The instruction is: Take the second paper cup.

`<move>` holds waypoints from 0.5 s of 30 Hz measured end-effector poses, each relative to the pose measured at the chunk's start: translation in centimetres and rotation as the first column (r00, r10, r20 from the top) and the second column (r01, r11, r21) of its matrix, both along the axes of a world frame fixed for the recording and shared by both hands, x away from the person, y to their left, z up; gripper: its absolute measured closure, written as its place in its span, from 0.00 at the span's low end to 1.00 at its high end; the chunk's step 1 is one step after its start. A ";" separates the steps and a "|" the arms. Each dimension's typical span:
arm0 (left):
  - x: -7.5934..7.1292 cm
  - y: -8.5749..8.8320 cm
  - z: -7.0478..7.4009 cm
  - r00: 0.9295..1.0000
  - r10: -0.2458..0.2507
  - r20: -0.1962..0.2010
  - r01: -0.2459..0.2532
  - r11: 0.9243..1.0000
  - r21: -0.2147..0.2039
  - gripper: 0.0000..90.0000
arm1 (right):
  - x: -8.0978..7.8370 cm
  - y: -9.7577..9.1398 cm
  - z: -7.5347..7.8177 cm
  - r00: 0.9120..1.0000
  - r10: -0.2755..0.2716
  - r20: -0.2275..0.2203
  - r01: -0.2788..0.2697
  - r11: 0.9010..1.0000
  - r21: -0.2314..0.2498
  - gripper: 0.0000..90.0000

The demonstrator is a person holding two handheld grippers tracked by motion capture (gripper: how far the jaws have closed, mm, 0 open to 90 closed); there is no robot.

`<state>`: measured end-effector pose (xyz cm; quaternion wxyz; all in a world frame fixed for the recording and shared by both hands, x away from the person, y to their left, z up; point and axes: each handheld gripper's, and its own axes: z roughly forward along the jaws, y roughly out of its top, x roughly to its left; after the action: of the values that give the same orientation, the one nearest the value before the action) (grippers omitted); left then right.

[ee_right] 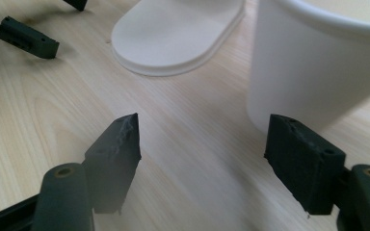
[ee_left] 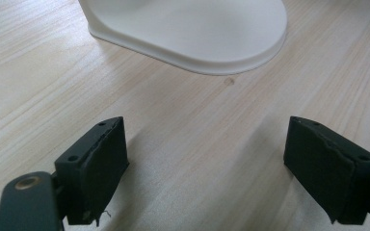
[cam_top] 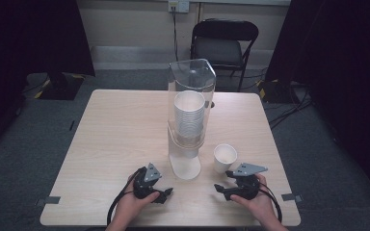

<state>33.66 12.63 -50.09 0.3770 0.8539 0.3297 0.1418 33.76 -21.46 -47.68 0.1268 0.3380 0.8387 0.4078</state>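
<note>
While both rest at the near edge of the wooden table (cam_top: 111, 130), the left gripper (cam_top: 165, 194) and right gripper (cam_top: 220, 188) are held wide apart, gripping nothing. Just beyond the right one stands a single paper cup (cam_top: 225, 157). A clear cup dispenser (cam_top: 191, 115), stacked with cups, is set centrally; a black chair (cam_top: 223, 43) is seen farthest.

White cup (cam_top: 225, 157); clear dispenser (cam_top: 191, 91), white base; pale woodgrain table (cam_top: 120, 134); black claws.
</note>
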 end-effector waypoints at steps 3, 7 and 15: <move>0.0 0.0 0.0 1.000 -0.001 -0.001 0.001 1.000 -0.001 0.17 | 0.9 0.8 -0.2 1.000 -0.006 0.016 0.006 1.000 0.002 0.30; 0.0 0.0 0.0 1.000 -0.001 0.000 0.001 1.000 0.000 0.17 | 2.1 1.1 -0.2 0.999 -0.032 0.025 0.032 0.999 -0.007 0.29; 0.0 0.0 0.0 1.000 -0.002 -0.001 0.002 1.000 -0.001 0.17 | 3.0 2.1 0.1 0.998 -0.039 0.040 0.039 0.999 0.000 0.27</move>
<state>33.67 12.65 -50.08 0.3772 0.8542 0.3289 0.1407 36.79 -19.40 -47.58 0.1519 0.3461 0.8294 0.4114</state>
